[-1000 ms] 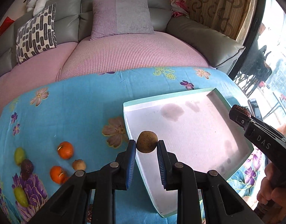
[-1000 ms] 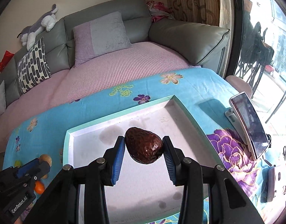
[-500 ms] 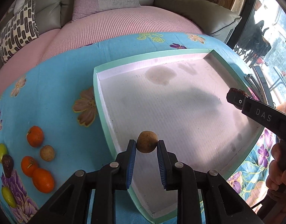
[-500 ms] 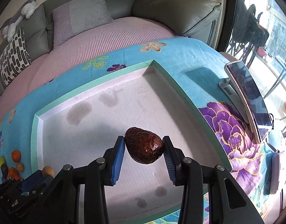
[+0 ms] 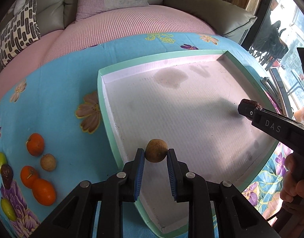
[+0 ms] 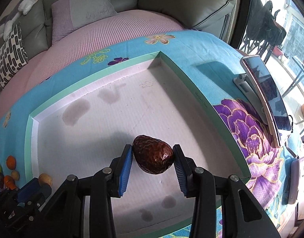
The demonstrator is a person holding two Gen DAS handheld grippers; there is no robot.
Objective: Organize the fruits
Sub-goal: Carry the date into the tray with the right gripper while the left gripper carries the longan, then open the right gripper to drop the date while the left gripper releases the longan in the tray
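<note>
My left gripper point(image 5: 156, 154) is shut on a small round brown fruit point(image 5: 156, 150), held just inside the near left rim of the white tray point(image 5: 101, 91) with its mint-green edge. In the right wrist view my right gripper point(image 6: 153, 154) is shut on a wrinkled dark red-brown fruit point(image 6: 153, 154) above the tray floor point(image 6: 104, 130). The right gripper point(image 5: 249, 109) also shows at the right of the left wrist view, a hand behind it. Several loose fruits lie on the blue cloth left of the tray: oranges point(image 5: 35, 144), a tan round fruit point(image 5: 48, 162), green ones point(image 5: 0, 159) and a dark one point(image 5: 6, 175).
The tray sits on a blue floral cloth point(image 5: 52, 79) in front of a pink and grey sofa point(image 5: 132, 25). A phone on a stand point(image 6: 265, 95) stands right of the tray, with another device point(image 6: 295, 180) near the right edge.
Both grippers have moved forward and lower over the tray, each still holding its fruit. The tray fills more of both views; the sofa has slid upward.
</note>
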